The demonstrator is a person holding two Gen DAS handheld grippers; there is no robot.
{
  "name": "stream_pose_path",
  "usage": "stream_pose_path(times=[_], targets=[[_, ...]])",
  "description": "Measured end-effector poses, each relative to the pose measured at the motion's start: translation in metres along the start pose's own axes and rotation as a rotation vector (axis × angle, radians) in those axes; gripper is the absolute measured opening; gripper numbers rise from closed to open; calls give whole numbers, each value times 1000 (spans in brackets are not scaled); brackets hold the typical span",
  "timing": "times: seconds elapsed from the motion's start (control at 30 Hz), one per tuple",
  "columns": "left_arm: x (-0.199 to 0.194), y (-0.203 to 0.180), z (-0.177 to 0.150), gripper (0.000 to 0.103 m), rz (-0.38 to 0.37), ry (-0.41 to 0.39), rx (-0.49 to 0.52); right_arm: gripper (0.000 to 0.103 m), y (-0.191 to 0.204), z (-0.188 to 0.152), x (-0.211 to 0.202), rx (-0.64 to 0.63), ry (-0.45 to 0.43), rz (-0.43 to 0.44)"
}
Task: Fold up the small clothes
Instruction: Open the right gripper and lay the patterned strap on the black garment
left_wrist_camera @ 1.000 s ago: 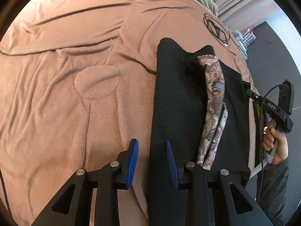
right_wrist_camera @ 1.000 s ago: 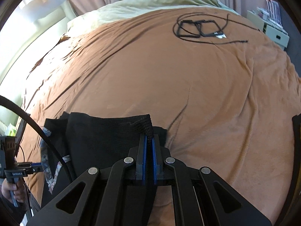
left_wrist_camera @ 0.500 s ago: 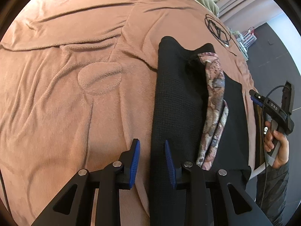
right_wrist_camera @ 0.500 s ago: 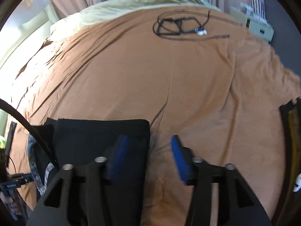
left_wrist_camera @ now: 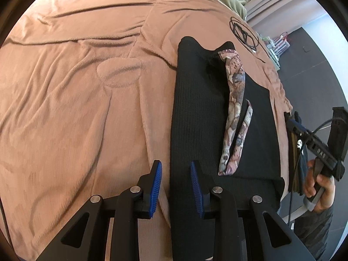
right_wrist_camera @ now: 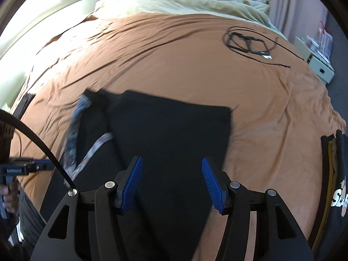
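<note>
The left gripper (left_wrist_camera: pixel 175 183) stands part-open astride the black ribbed knit garment's (left_wrist_camera: pixel 195 113) edge at six o'clock, gripping nothing — the right gripper (right_wrist_camera: pixel 171 179) has let go its corner, so that fold now lies finished on the rust-brown plush blanket (left_wrist_camera: pixel 76 100).

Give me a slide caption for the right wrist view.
Open right gripper above a folded black garment on a brown blanket, coiled cable beyond.
</note>
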State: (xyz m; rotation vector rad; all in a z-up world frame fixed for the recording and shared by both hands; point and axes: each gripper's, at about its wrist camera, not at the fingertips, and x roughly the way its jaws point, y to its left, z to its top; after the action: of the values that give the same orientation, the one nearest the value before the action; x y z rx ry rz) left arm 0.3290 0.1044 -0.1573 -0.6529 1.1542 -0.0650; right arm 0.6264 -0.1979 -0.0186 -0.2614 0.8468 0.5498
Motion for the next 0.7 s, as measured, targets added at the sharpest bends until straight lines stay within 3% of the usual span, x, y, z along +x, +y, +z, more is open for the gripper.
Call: stream_pose_path(times=[0.13,0.23,0.57,0.7], targets=[[-4,3,-8,29,-13,-3,-3,55,20,-7,0,-47,11,-3],[-4,4,-14,29,-21,-1,-1,64,38,-13,2,-94,21,0],[4,8,-30,29,-34,21,-2,64,79,-29,22,-231,50,-16],[7,10,-31,29,-38,21,-12,64,90,-30,24,-268,49,55]])
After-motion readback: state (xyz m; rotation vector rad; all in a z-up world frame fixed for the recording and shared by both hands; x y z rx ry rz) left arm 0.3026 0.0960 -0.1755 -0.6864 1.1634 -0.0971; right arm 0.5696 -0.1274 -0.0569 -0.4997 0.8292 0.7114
